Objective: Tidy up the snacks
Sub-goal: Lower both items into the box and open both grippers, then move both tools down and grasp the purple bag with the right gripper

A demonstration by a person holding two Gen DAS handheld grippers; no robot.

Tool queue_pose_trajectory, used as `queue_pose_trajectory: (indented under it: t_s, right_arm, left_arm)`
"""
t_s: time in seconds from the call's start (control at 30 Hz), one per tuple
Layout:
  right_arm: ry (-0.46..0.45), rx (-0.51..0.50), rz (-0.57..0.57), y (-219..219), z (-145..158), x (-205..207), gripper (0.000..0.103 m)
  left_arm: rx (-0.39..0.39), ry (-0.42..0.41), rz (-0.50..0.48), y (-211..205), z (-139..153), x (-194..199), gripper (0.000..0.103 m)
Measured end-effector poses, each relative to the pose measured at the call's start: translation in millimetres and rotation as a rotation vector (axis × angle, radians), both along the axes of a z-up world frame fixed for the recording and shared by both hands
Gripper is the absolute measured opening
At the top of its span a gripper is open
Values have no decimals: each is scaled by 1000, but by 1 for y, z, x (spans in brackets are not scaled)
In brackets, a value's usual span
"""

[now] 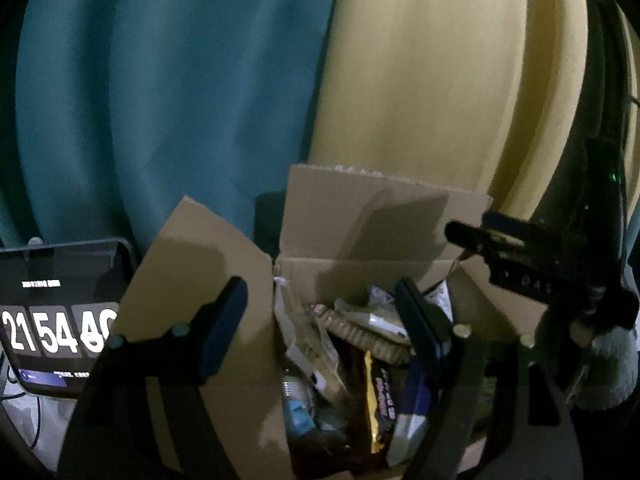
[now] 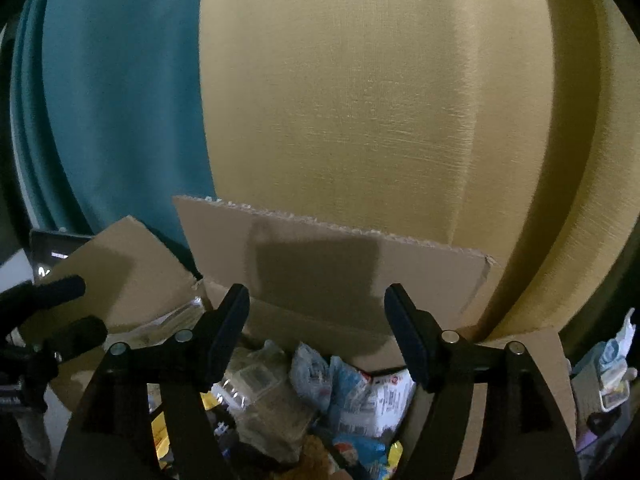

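Item: cardboard box (image 2: 320, 264), flaps up, snacks (image 2: 352, 392) heaped inside. Left gripper (image 1: 320, 316) and right gripper (image 2: 316, 320) hover over it — jaws apart, nothing between them. I'd single out one top packet and descend squarely — avoiding the flaps.

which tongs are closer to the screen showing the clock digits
Left. The left tongs hang open beside the screen, at the box's left flap. The right tongs sit across the box.

Readable text: one clock display

The black tablet screen (image 1: 60, 316) shows large white digits "21 54"; its last pair and the wrappers' print are illegible.
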State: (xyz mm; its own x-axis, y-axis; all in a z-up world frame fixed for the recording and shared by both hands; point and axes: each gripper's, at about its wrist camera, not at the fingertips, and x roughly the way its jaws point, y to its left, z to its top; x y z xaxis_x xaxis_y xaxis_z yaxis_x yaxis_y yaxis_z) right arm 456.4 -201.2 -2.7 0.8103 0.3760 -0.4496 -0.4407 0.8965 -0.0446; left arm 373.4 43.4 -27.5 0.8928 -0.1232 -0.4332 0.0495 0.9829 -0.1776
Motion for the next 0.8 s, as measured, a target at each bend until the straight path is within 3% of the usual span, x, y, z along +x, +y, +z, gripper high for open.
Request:
queue_pose_trajectory:
  t_s: [0.47,0.8]
  right_arm:
    - [-9,-16,-23,-24,6,-95,73]
    - [-7,-7,-44,-44,-1,-157,73]
  left_arm:
    - [27,-43,-58,-25,21,-76,79]
    - [32,-55,-85,-43,20,-127,80]
